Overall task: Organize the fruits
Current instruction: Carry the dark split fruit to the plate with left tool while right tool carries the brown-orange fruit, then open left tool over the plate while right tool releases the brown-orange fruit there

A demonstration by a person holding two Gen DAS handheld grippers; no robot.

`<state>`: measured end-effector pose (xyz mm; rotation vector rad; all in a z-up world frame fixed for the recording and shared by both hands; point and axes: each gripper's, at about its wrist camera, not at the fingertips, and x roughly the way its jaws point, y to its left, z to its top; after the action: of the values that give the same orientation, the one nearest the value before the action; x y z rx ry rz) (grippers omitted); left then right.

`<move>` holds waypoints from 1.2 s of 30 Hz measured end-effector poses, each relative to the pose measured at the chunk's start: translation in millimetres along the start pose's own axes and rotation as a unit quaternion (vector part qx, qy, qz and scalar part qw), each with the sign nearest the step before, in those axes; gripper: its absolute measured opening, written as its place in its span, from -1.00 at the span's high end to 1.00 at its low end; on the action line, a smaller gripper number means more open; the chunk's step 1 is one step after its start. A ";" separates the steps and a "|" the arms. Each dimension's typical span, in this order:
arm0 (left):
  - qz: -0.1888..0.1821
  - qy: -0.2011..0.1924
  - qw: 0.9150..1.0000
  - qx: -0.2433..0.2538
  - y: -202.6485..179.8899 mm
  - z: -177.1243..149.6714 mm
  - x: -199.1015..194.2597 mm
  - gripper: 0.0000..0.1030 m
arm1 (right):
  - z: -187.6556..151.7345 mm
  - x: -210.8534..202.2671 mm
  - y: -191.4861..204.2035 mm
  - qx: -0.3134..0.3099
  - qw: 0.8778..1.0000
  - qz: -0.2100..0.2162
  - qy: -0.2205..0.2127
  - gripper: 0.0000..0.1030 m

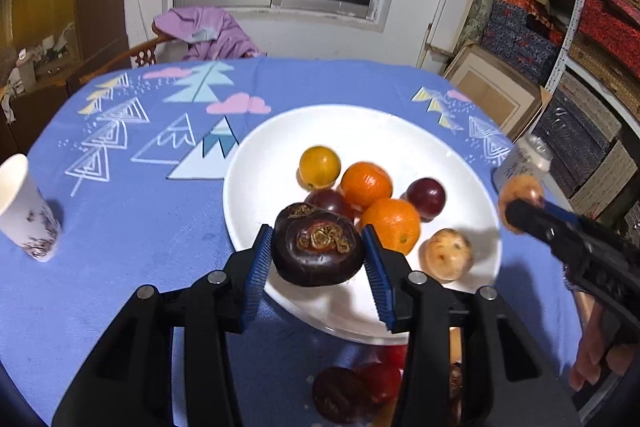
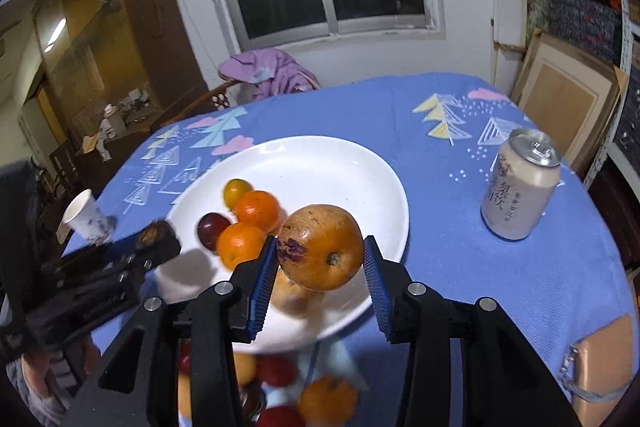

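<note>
Tongs: left (image 1: pixel 318 255) clamping wrinkled dark fruit (image 1: pixel 318 247), right (image 2: pixel 320 259) gripping smooth tan fruit (image 2: pixel 320 247).

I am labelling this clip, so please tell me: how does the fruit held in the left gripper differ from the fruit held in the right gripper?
The dark fruit in the left gripper is blackish purple; the orange-brown fruit in the right gripper is tan-orange with a purple blotch. The dark fruit looks squat, with a dried tan crown facing the camera; the orange-brown fruit is rounder, showing one small dark stem spot. Both are clamped between blue pads above the white plate.
</note>
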<state>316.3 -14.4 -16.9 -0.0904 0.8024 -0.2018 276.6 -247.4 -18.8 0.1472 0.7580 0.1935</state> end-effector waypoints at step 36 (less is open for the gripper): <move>-0.017 -0.042 0.995 0.086 -35.1 -140.9 -121.9 -0.90 | -98.5 -112.7 -45.5 0.094 0.991 0.037 -0.082 -0.75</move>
<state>127.1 -23.2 -23.1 0.0498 0.6976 -0.2963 133.8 -311.0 -23.5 0.3667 0.6065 0.1777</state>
